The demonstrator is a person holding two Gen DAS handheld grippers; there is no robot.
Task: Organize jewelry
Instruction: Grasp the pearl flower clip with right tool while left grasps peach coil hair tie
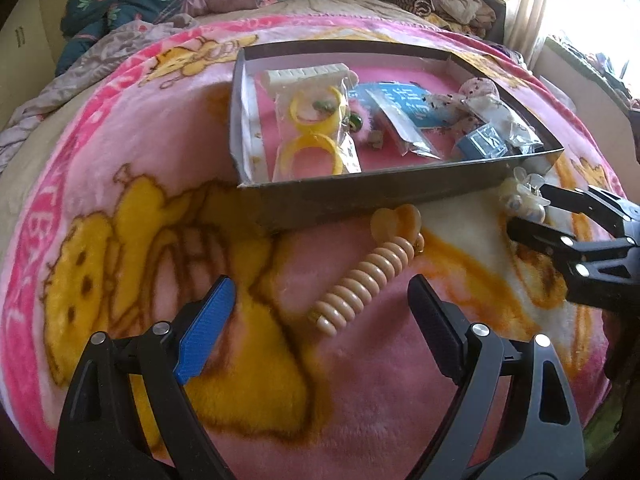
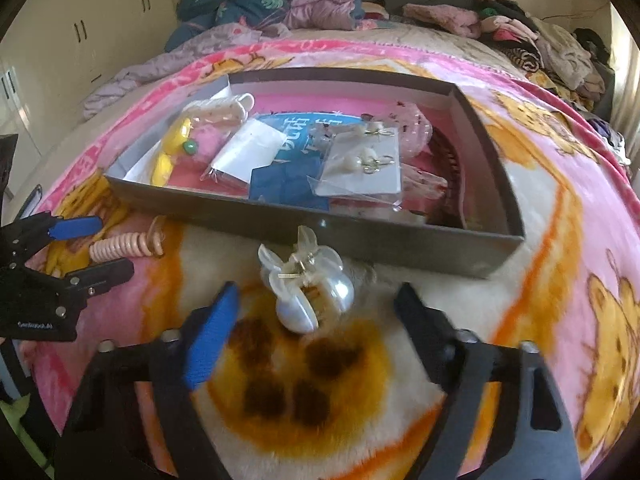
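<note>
A pink cartoon-bear blanket [image 1: 120, 240] covers a bed, with heaped clothes [image 2: 280, 4] along the far edge and cupboards at far left. A shallow grey box [image 1: 360, 196] holds bagged jewelry. Near it, a beige ribbed hair clip [image 1: 368, 276] lies with its long axis running near-left to far-right, heart end toward the box, between the spread jaws of the left gripper [image 1: 320, 328]. A pearly claw clip [image 2: 308, 284] lies between the right gripper [image 2: 316, 320] jaws, untouched. The box's contents are blurred.
</note>
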